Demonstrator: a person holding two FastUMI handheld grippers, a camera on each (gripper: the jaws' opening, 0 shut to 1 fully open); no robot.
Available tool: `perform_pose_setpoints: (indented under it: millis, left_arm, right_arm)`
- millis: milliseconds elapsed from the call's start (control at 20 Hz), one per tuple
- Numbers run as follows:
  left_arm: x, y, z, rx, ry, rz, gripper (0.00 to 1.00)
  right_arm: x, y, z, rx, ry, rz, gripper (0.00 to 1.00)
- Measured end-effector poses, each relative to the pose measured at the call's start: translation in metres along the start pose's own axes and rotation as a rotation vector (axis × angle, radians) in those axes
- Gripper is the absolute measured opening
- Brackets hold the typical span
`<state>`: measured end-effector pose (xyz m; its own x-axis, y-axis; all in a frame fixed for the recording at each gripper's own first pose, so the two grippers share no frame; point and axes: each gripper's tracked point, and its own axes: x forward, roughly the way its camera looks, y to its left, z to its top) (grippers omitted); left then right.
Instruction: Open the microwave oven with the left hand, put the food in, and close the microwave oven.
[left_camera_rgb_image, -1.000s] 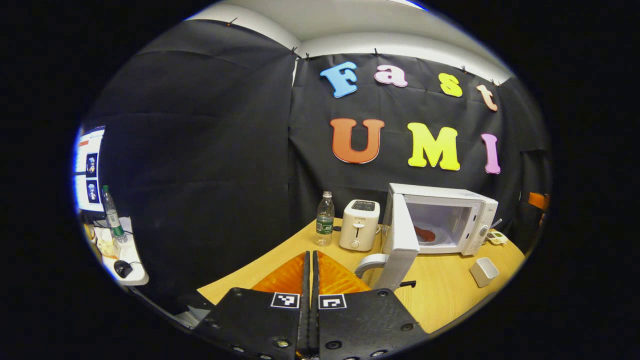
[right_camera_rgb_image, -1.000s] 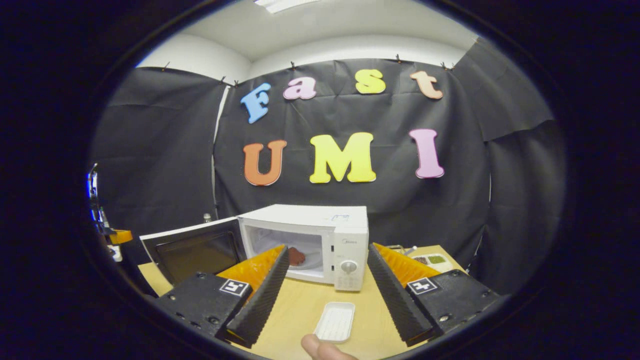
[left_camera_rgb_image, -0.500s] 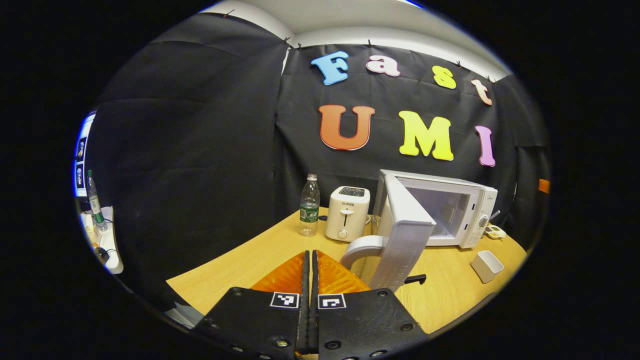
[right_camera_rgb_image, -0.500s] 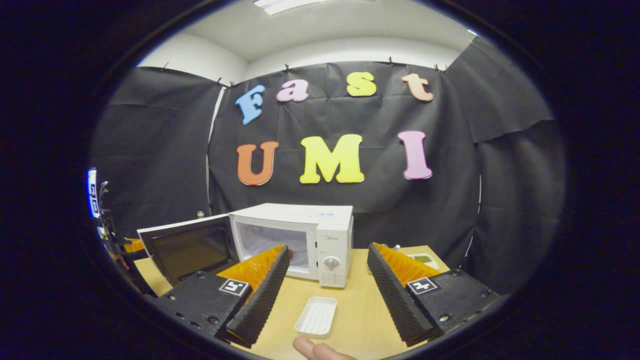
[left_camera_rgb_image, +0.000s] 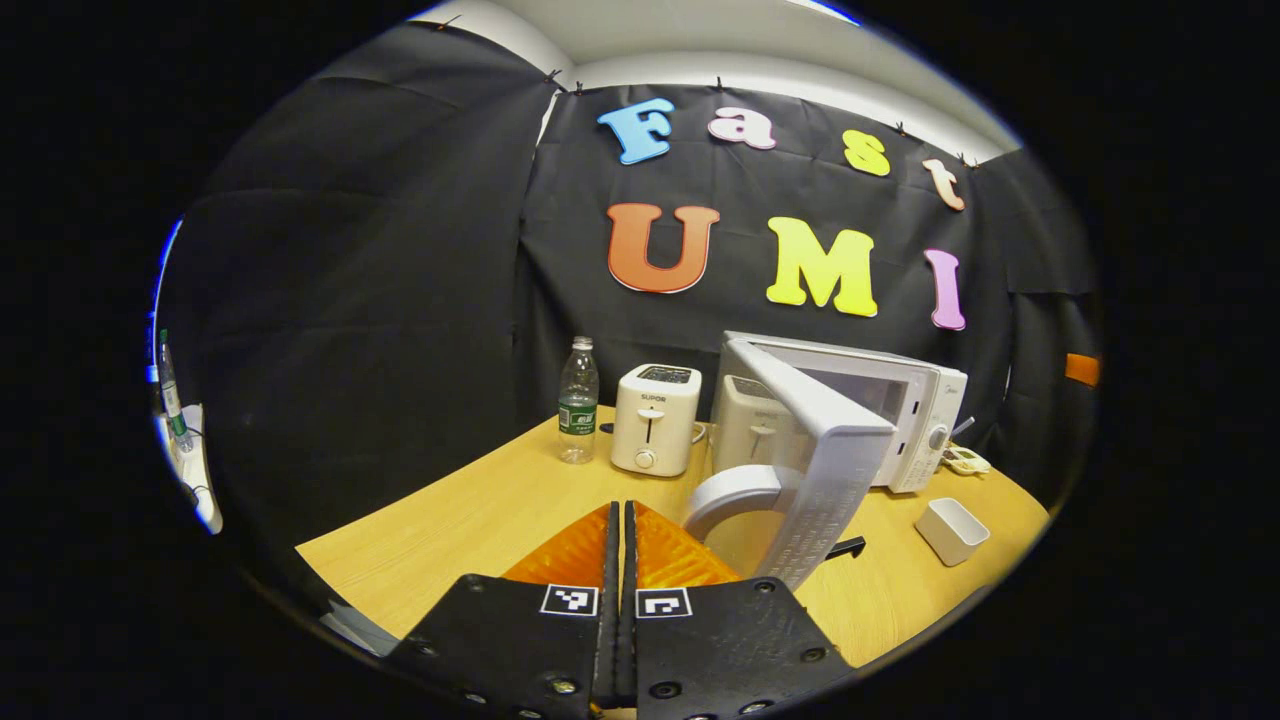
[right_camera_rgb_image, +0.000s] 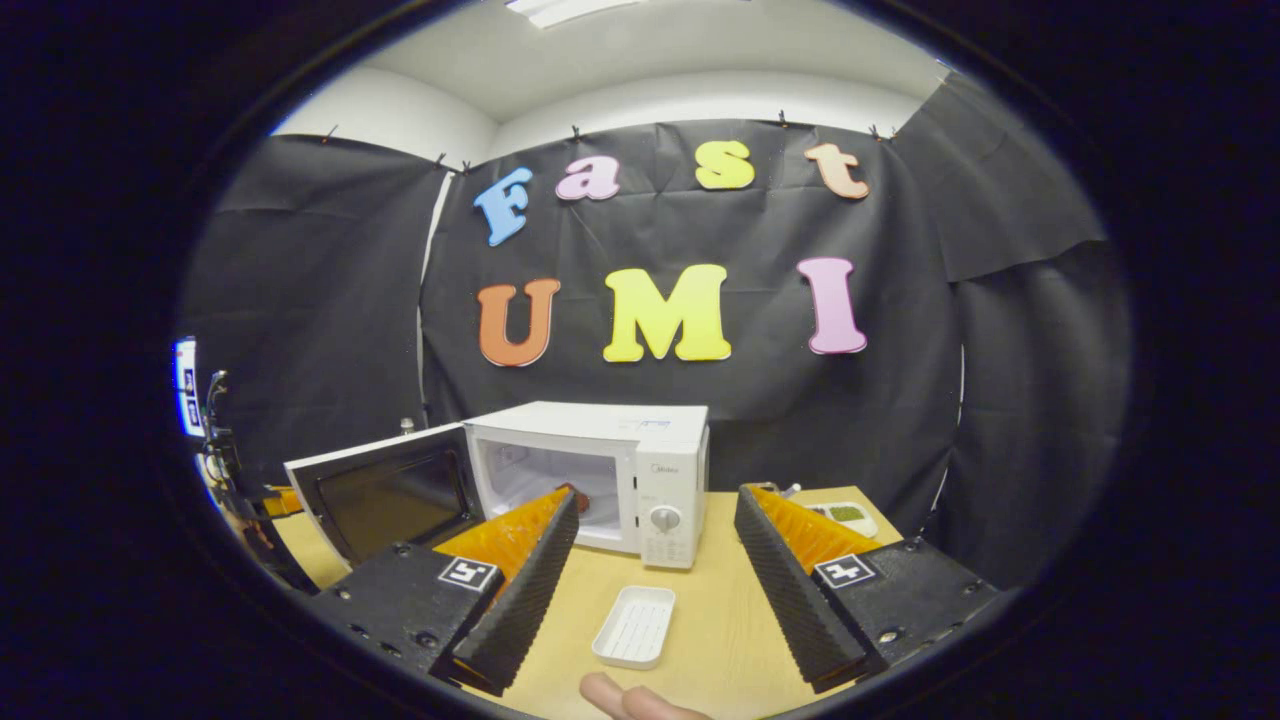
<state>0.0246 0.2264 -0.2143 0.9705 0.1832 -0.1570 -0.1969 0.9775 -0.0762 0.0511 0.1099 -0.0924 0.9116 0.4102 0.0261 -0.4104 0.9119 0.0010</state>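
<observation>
Microwave (right_camera_rgb_image: 600, 470) sat on the wooden table (right_camera_rgb_image: 700, 630) w/ its long axis running side to side, front facing the right gripper view, control panel on its right end. Its door (right_camera_rgb_image: 385, 495) stood part open, swung out on the left-side hinge; in the left gripper view the door (left_camera_rgb_image: 815, 450) showed edge-on w/ its curved handle (left_camera_rgb_image: 730, 490) toward the camera, just past the left gripper (left_camera_rgb_image: 622, 540), not touching as far as could be told. Inside the cavity a bit of reddish-brown food (right_camera_rgb_image: 582, 498) lay low at the front, mostly hidden behind a finger of the right gripper (right_camera_rgb_image: 650, 540). White ribbed tray (right_camera_rgb_image: 634, 627) lay on the table in front of the microwave, nothing in it; same tray (left_camera_rgb_image: 951, 530) in the left gripper view, right of the door. Small dish (right_camera_rgb_image: 845, 516) w/ green stuff sat right of the microwave, near the booth wall. Toaster (left_camera_rgb_image: 655, 418) and plastic bottle (left_camera_rgb_image: 577, 400) stood left of the microwave, upright, apart from each other. Left gripper's fingers were pressed together, nothing between them. Right gripper's fingers were spread wide, holding nothing. A fingertip (right_camera_rgb_image: 625, 698) of the person showed at the bottom edge of the right gripper view.
</observation>
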Motion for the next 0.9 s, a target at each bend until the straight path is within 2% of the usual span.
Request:
perform_pose_setpoints:
  millis: [500,900]
  left_arm:
    - [0.007,-0.09,-0.012,0.081,0.012,-0.202,0.0]
    - [0.033,-0.183,-0.01,0.087,-0.021,-0.437,0.0]
  right_arm:
    - [-0.009,-0.014,-0.006,0.019,-0.004,-0.002,1.0]
    - [-0.018,-0.036,-0.008,0.038,-0.012,-0.025,1.0]
